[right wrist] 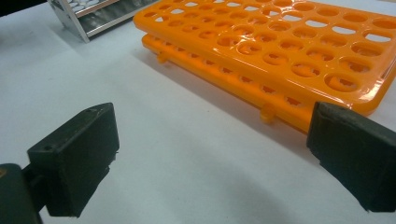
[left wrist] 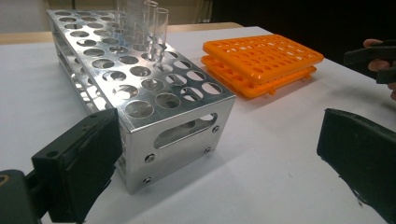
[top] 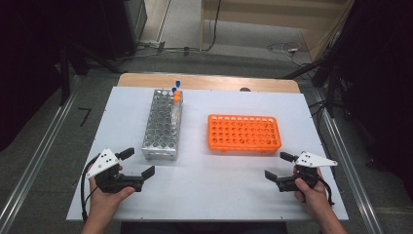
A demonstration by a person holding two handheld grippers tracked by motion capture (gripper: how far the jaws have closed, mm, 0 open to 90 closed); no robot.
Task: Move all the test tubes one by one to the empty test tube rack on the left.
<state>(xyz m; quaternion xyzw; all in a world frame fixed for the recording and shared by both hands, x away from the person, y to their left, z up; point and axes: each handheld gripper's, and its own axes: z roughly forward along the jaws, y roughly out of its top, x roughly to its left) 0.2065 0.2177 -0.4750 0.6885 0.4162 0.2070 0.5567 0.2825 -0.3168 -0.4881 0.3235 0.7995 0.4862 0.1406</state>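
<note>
Here I hold my left gripper [top: 141, 163] low in the lower left of the high view, its jaws spread apart with nothing between them, just beside the near end of the metal rack [top: 163, 124]. My right gripper [top: 278, 165] sits in the lower right of that view, jaws likewise spread and empty, near the front right corner of the orange rack [top: 244, 132] but not touching it.

The metal rack stands lengthwise in the upper left of the centre of the white bench [top: 209, 187], running away from me. At its far end, a few test tubes [top: 176, 95] stand upright in the holes, with orange and blue caps showing in the high view. In the left gripper view the metal rack [left wrist: 140, 88] takes up the left and middle of the frame, its near end wall just beyond my left jaw, and clear tubes [left wrist: 156, 30] rise at the top centre. The orange rack [left wrist: 261, 60] lies in the upper right of that frame, well apart from the metal one, and my other hand shows at the right edge.

In the right gripper view the orange rack [right wrist: 289, 51] stretches across the upper right, its near corner close to my right jaw; its holes look empty. A corner of the metal rack [right wrist: 88, 14] peeks in at the upper left. Bare bench lies between my jaws.
</note>
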